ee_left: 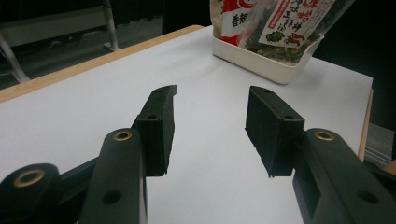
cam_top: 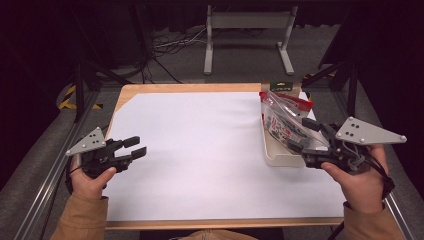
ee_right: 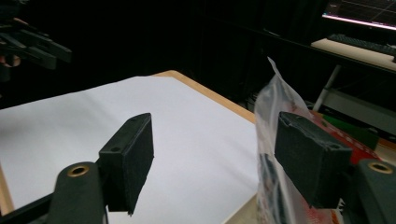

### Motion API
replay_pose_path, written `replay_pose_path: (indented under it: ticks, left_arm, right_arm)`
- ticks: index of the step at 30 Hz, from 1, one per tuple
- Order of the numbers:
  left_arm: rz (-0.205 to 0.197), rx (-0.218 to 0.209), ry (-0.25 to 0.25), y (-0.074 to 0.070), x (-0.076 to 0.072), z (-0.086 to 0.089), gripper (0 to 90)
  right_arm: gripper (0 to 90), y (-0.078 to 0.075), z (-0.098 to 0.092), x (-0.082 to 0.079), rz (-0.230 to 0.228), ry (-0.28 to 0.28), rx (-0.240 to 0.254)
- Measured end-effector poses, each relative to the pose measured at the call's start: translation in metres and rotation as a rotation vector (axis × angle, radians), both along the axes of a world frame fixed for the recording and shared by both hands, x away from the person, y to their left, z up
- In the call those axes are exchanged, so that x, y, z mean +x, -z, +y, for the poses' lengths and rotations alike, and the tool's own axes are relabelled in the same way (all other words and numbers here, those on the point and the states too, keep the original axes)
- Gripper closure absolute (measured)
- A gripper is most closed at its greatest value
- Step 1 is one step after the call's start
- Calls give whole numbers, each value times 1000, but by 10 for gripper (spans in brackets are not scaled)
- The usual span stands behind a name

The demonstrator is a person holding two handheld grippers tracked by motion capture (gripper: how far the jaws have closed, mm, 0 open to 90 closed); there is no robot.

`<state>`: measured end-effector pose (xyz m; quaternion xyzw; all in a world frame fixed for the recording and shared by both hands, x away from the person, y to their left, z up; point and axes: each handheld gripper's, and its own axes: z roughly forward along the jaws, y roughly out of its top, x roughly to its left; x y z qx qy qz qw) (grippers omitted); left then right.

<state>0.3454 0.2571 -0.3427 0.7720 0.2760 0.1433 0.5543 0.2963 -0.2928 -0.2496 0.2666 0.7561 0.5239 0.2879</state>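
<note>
White table point(cam_top: 200, 150) wide across the middle. At three o'clock on it sits the tray point(cam_top: 276, 156), with the snack bag point(cam_top: 280, 117) standing inside, leaning. Right gripper point(cam_top: 296, 135) is at the bag, jaws spread wide, one pad just beside the plastic, nothing pinched. Left gripper point(cam_top: 136, 146), at nine o'clock, hovers with jaws apart, holding nothing.
</note>
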Motion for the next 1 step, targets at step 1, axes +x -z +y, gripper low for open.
replay_pose_path:
  ticks: [1]
  left_arm:
    - [0,0,0,0,0,0,524]
  right_arm:
    - [278,1,1,-1,-1,-2,-1]
